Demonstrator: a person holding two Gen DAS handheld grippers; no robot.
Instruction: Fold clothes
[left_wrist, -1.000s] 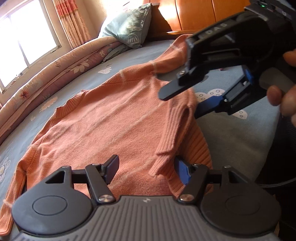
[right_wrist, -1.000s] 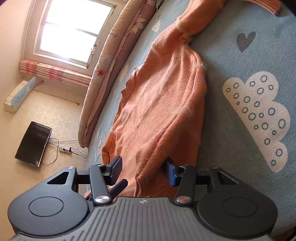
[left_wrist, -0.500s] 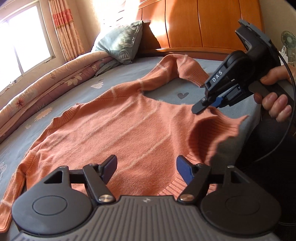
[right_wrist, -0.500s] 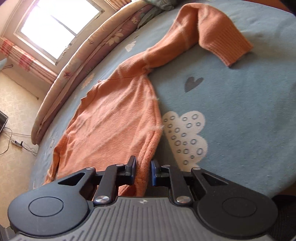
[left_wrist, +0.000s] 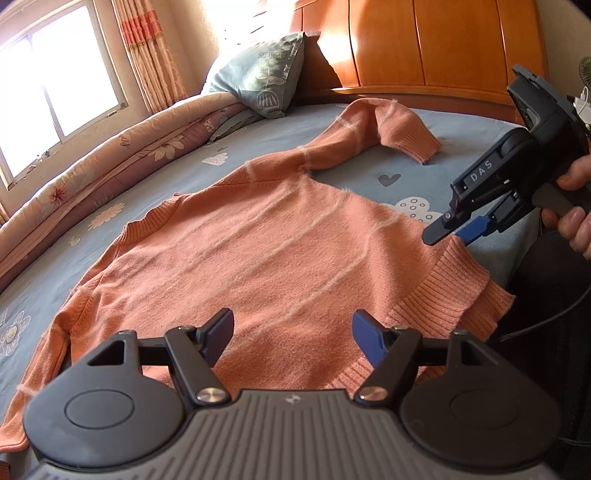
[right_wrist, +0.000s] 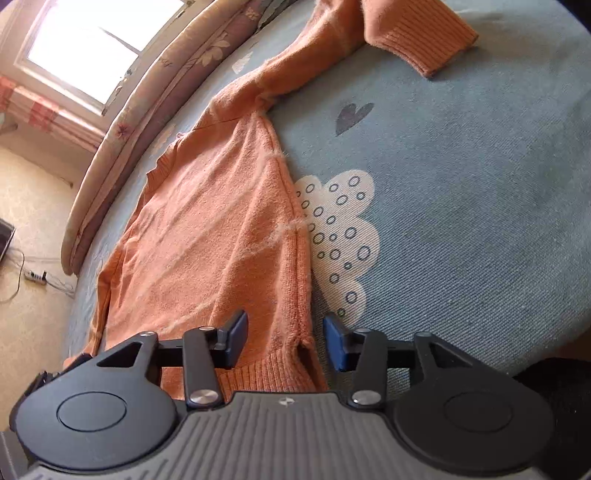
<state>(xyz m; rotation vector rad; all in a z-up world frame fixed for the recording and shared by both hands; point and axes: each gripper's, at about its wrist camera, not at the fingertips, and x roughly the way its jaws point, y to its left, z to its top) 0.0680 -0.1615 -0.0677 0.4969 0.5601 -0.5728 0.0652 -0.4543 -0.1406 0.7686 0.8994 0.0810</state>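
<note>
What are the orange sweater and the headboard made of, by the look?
Orange sweater: soft fuzzy knit, likely wool or acrylic; ribbed hem and cuffs, hairy pale stripes. Headboard: wood or wood veneer, glossy lacquer; visible grain and sunlit sheen.

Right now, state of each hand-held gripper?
Left hand-held gripper: open, holding nothing, above the sweater.
Right hand-held gripper: open, holding nothing, at the sweater's hem corner.

From where I stand, sunlight pours through the window (left_wrist: 55, 96) with its striped curtain (left_wrist: 147, 51) onto my blue patterned bedsheet (right_wrist: 461, 184), a rolled floral quilt (left_wrist: 92, 162), a pillow (left_wrist: 262, 77), the wooden headboard (left_wrist: 424, 44) and pale floor (right_wrist: 29, 206).
</note>
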